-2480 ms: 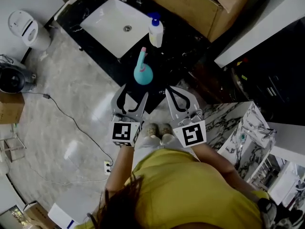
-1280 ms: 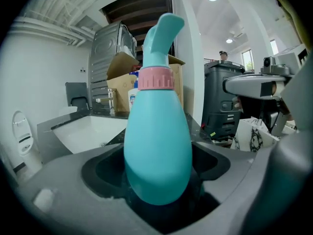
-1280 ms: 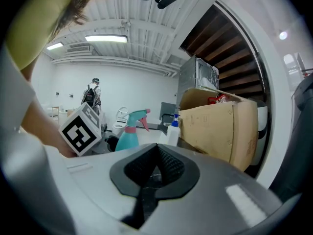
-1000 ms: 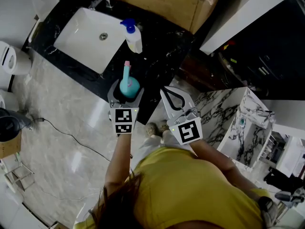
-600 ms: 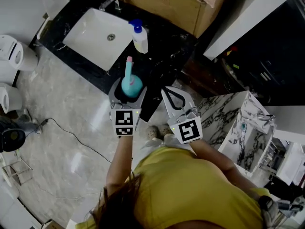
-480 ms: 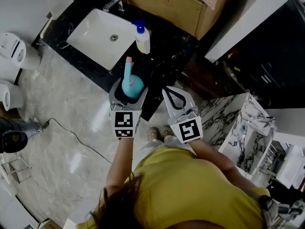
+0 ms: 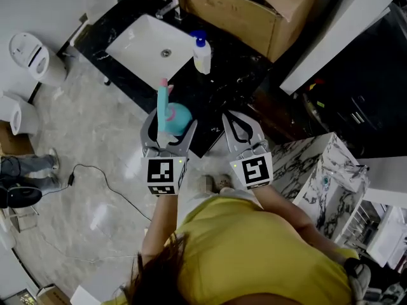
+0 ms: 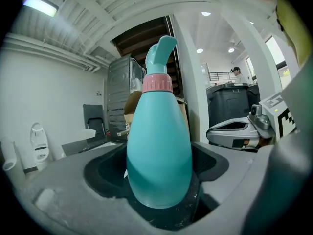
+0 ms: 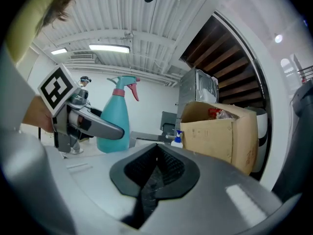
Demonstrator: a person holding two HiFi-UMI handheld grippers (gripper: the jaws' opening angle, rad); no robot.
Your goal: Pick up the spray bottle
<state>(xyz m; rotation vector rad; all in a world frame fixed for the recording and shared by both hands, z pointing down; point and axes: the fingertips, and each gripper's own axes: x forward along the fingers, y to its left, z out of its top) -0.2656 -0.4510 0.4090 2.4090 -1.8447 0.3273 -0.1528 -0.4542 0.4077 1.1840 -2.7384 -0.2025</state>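
The spray bottle [image 7: 173, 115] is teal with a pink collar and pink nozzle. In the head view it stands upright between the jaws of my left gripper [image 7: 167, 134], over the front edge of the black counter [image 7: 229, 84]. In the left gripper view the spray bottle [image 8: 159, 146] fills the middle, and the left gripper [image 8: 159, 199] is shut on its lower body. My right gripper [image 7: 241, 132] hangs beside it to the right, shut and empty. In the right gripper view the right gripper [image 9: 155, 173] has its jaws together, with the spray bottle [image 9: 115, 124] off to its left.
A white sink [image 7: 143, 49] is set in the counter. Behind the spray bottle stands a white pump bottle [image 7: 202, 54] with a blue top, with an open cardboard box [image 7: 254, 11] further back. A marble-patterned stand [image 7: 311, 176] is at the right. A person's legs [image 7: 25, 170] show on the floor at left.
The left gripper, open and short of the bottle 2.5 s ago, moved round it and shut on it. The bottle now sits nearer the counter's front edge. The right gripper stayed shut.
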